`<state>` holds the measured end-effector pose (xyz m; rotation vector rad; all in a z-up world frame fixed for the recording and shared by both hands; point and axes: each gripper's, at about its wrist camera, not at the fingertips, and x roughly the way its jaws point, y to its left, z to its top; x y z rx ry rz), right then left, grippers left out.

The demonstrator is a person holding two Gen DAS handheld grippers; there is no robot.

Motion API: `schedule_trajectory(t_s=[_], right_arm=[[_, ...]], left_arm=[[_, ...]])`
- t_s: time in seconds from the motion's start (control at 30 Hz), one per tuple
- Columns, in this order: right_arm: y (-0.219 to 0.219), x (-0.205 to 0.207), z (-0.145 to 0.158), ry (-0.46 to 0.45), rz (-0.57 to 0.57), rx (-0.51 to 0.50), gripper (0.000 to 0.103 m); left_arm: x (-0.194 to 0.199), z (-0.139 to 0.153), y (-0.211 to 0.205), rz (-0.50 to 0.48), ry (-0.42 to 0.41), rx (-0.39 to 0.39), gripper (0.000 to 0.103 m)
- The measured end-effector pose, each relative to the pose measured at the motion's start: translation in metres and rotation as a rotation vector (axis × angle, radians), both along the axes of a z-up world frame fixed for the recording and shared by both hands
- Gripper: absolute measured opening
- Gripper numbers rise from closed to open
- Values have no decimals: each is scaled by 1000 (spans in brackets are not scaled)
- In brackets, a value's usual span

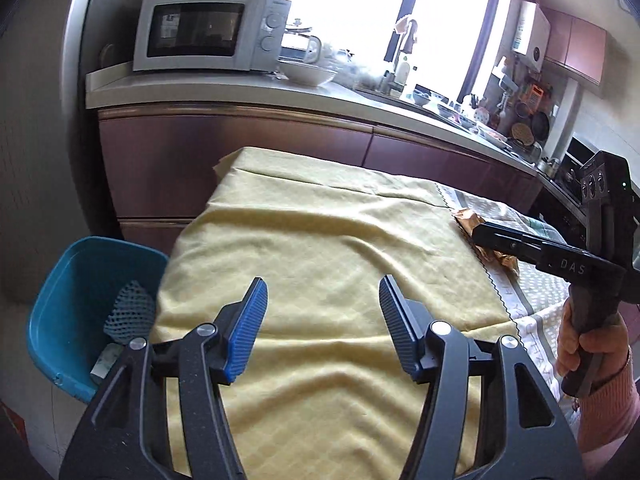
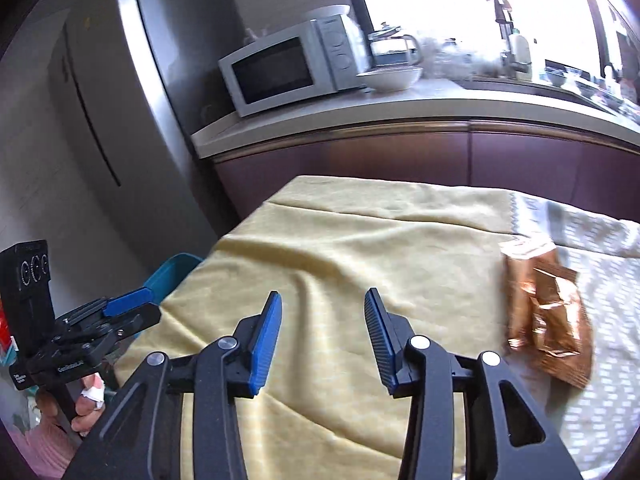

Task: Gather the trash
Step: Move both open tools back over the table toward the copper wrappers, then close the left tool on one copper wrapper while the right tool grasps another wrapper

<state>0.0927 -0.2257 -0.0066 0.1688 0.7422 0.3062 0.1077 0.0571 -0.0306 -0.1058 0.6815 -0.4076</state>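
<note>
Now, the wrapper (image 2: pixel 548 312) lies crumpled on the surface (image 2: pixel 328 240), right of both claws. Right claw (image 2: pixel 323 312) spread, empty; left claw (image 1: pixel 322 308) likewise. Best swing right, pinch a raised fold, then carry to the bin (image 1: pixel 68 300).

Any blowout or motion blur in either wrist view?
Left wrist view: window blown out white, fisheye bends the counter, table sharp. Right wrist view: window also clipped, copper wrapper and patterned cloth smeared by motion; tool fingers stay sharp.
</note>
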Motion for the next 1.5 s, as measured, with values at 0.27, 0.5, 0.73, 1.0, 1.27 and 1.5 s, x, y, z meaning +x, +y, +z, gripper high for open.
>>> schedule_trajectory(t_s=[0.27, 0.5, 0.73, 1.0, 1.27, 1.5], right_arm=[[-88, -2, -22, 38, -255, -145, 62], [-99, 2, -42, 52, -255, -268, 62], [-97, 8, -54, 87, -231, -372, 48], [-131, -2, -51, 91, -258, -251, 40], [-159, -13, -48, 80, -286, -158, 39], [-178, -20, -49, 71, -295, -99, 39]], left_arm=[[9, -6, -69, -122, 14, 52, 58], [22, -9, -111, -186, 33, 80, 58], [37, -11, -151, -243, 48, 118, 58], [62, -14, -200, -333, 89, 120, 58], [93, -32, -267, -417, 185, 117, 53], [121, -50, -304, -431, 277, 98, 48]])
